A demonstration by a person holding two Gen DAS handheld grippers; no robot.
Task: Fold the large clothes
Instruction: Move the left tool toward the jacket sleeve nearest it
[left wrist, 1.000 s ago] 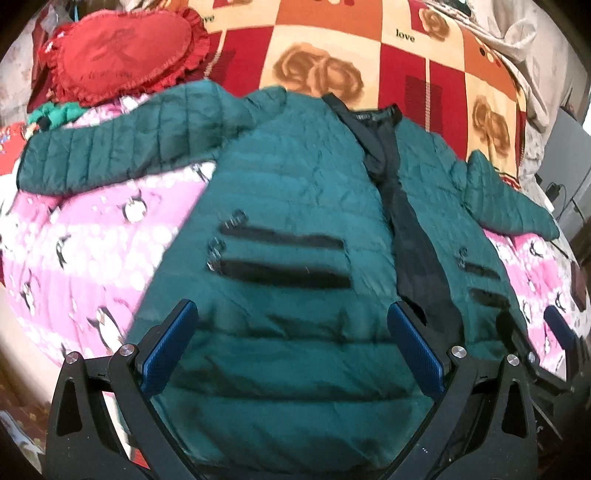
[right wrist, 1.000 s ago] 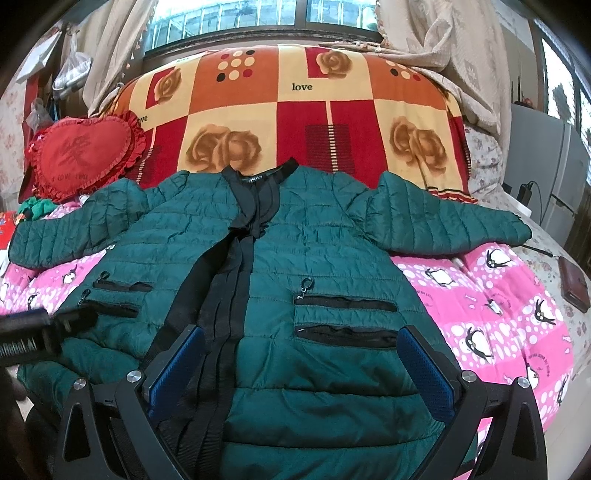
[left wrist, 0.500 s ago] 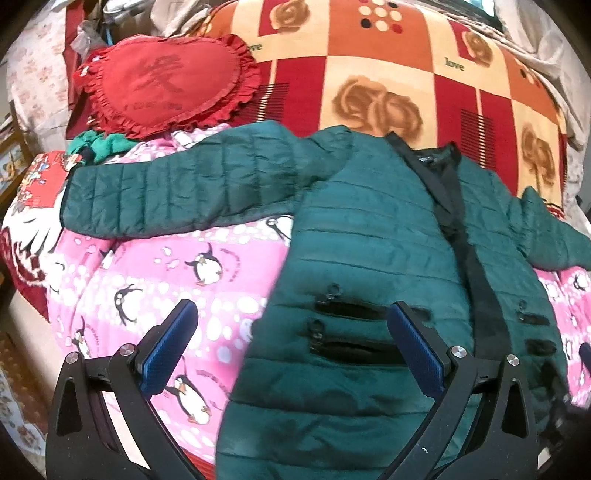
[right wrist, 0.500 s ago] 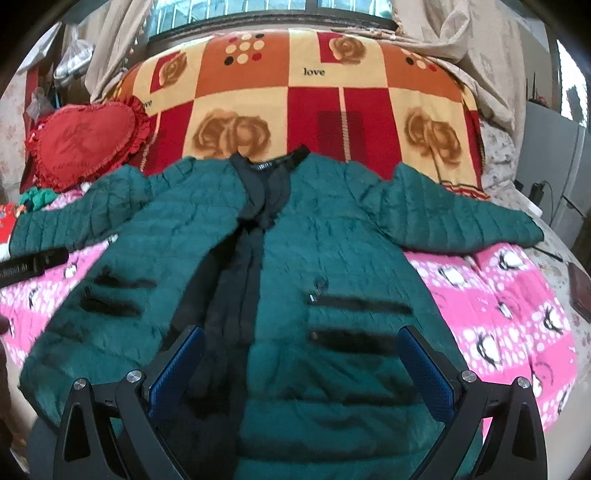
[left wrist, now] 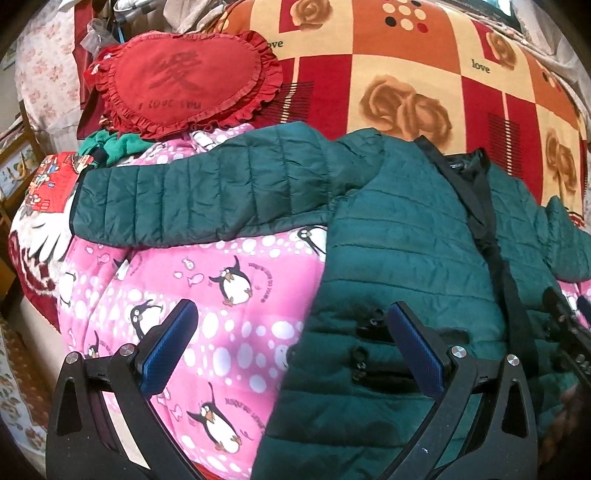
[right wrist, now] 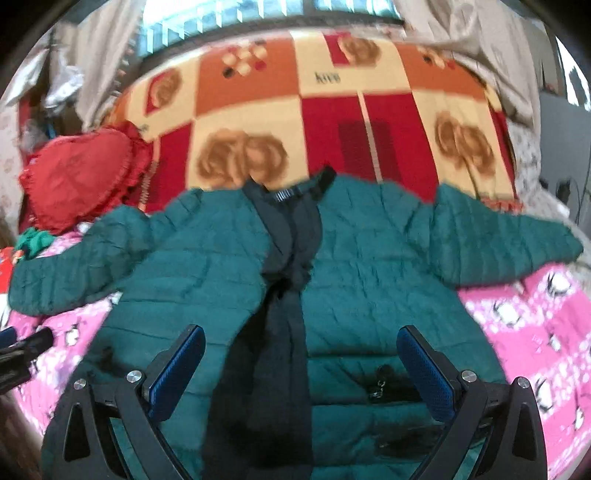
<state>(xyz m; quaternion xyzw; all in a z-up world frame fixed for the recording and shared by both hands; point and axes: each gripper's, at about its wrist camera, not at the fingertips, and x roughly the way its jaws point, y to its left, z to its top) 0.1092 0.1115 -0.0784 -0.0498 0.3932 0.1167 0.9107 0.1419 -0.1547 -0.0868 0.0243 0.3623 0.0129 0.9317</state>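
A dark green quilted jacket (left wrist: pixel 399 236) lies front up on the bed, sleeves spread, with a black zip band down its middle; it also shows in the right wrist view (right wrist: pixel 362 280). Its left sleeve (left wrist: pixel 192 199) stretches over the pink penguin quilt (left wrist: pixel 221 295). My left gripper (left wrist: pixel 291 332) is open and empty, above the quilt at the jacket's left edge, below that sleeve. My right gripper (right wrist: pixel 301 354) is open and empty above the jacket's lower front, astride the zip band. The right gripper's tip (left wrist: pixel 565 325) shows at the left wrist view's right edge.
A red heart-shaped cushion (left wrist: pixel 181 77) lies at the back left, with a green cloth (left wrist: pixel 110 144) beside it. A red, orange and cream rose blanket (left wrist: pixel 406 85) covers the bed's far half. Curtains and a window (right wrist: pixel 258 14) stand behind.
My left gripper has swung left, from over the jacket's lower front to the quilt beside its left edge. My right gripper has moved forward over the jacket; its view is now blurred.
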